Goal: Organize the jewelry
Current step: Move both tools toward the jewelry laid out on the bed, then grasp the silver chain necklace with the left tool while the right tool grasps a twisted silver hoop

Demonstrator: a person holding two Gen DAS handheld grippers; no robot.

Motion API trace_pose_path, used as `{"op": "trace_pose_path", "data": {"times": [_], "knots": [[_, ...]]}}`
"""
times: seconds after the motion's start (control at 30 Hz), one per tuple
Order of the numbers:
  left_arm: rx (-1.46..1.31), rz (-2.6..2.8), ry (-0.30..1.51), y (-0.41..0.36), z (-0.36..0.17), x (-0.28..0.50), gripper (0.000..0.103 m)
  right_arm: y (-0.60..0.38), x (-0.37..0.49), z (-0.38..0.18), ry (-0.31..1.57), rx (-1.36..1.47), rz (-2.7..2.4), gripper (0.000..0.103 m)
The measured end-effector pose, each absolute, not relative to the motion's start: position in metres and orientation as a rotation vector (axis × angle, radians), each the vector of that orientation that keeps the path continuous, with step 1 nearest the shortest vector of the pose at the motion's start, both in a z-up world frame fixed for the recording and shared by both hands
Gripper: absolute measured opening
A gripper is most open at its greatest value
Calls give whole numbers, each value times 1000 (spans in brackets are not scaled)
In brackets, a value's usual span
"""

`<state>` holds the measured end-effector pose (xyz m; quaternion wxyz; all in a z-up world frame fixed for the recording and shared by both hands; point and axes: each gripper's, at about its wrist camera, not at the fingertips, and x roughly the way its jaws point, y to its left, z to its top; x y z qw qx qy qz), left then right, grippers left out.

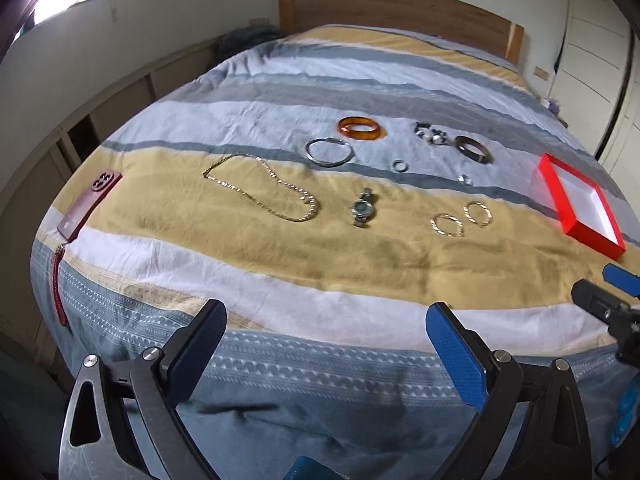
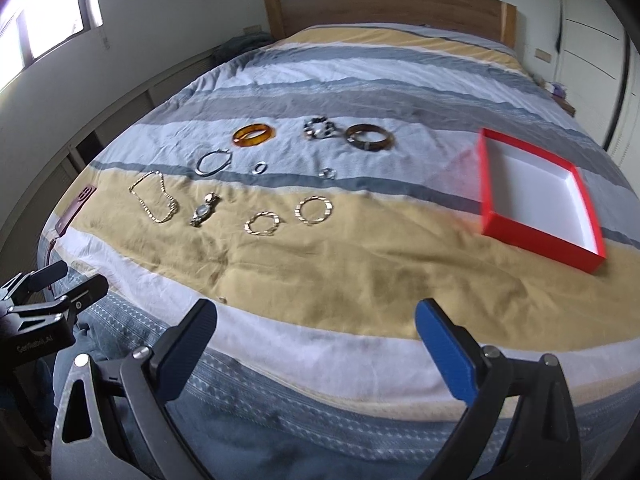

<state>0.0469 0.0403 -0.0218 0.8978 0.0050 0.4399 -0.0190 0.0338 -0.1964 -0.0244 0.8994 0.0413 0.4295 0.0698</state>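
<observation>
The left gripper (image 1: 326, 320) has its jaws wide apart and holds nothing; the right gripper (image 2: 316, 318) is the same, jaws spread and empty; both hang over the near edge of the striped bedspread (image 2: 360, 280). Further out the jewelry lies in rows: a gold chain necklace (image 1: 266, 188), a wristwatch (image 1: 363, 207), two gold bracelets (image 2: 289, 216), an amber bangle (image 1: 361, 128), a silver bangle (image 1: 329, 152), a dark bangle (image 2: 369, 136); to the right stands the empty red box (image 2: 536, 196).
</observation>
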Motion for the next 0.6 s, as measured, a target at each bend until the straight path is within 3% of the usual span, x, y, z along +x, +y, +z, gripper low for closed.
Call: {"op": "trace_pose_path", "data": {"times": [0.23, 0.4, 0.6], "knots": [[-52, 15, 928, 65, -28, 78, 99, -170, 69, -41, 927, 67, 233, 94], [-91, 22, 965, 73, -44, 111, 99, -157, 101, -61, 978, 83, 291, 79], [-156, 29, 1018, 74, -69, 154, 99, -146, 133, -88, 1035, 87, 325, 76]]}}
